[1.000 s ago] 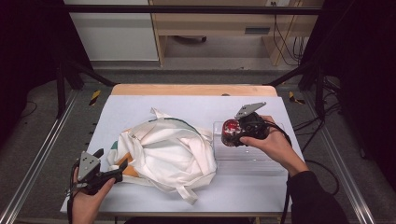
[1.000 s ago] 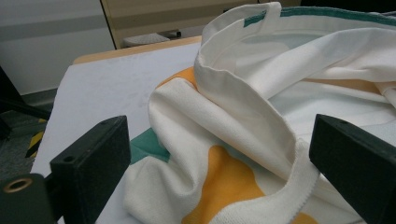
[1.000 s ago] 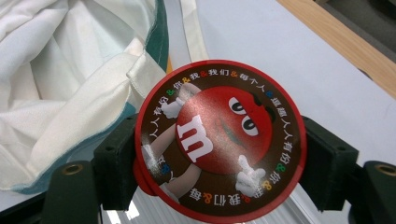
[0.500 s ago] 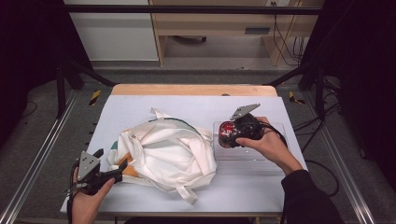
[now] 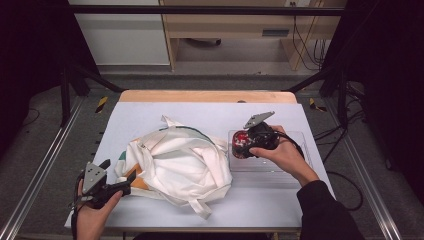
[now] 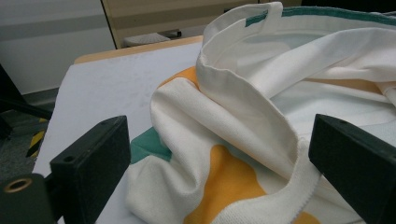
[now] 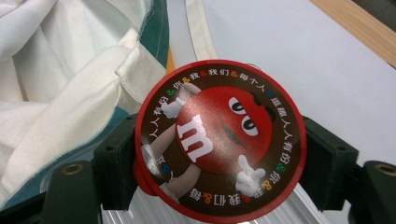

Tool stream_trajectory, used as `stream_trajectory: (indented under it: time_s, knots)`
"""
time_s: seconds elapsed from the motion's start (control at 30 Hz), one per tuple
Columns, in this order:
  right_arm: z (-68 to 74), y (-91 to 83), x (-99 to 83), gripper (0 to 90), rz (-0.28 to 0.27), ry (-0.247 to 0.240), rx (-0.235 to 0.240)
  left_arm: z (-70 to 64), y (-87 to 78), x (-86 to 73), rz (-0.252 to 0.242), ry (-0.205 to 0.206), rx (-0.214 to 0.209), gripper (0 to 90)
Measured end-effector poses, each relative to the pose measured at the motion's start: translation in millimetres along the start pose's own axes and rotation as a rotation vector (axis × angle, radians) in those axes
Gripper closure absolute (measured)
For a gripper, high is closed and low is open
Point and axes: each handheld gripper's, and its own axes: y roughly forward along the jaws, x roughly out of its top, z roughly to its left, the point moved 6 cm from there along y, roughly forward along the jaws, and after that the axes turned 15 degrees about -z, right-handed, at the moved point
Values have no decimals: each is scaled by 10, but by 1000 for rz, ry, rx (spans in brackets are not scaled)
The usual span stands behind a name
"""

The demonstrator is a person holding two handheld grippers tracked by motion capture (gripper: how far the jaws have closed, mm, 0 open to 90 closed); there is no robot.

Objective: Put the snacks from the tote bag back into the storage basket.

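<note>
High view puts your right gripper (image 5: pixel 243 143) over the clear tray (image 5: pixel 300 167) on the right side of the table (image 5: pixel 150 112), just beside the white canvas bag (image 5: pixel 180 165) that lies crumpled in the middle. Its jaws are closed on the round red M&M's candy tin (image 7: pixel 219 140), one jaw on each side of the rim, so the lid faces the camera and the tin sits level; that grip looks secure enough to carry it across to the bag.

Your left gripper (image 5: pixel 112 187) waits at the near left corner, jaws spread wide and holding nothing. In the left gripper view the bag's folded hem (image 6: pixel 247 112) lies between them, not yet pinched. You seem to have it there to catch the rim and lift the mouth open, since the bag is slack and would otherwise block the tin.
</note>
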Motion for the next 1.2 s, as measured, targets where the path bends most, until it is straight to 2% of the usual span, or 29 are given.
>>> stream_trajectory:
  time_s: [0.4, 0.73, 1.2]
  knots:
    - [-3, 92, -108, 260, 23, 23, -3, 2, -2, 1, 1, 1, -2, 54]
    - [28, 168, -107, 260, 17, 26, 10, 5, -3, 3, 0, 0, -2, 56]
    - [24, 208, -160, 260, 39, 39, 8, 11, -4, 3, 0, 1, -3, 56]
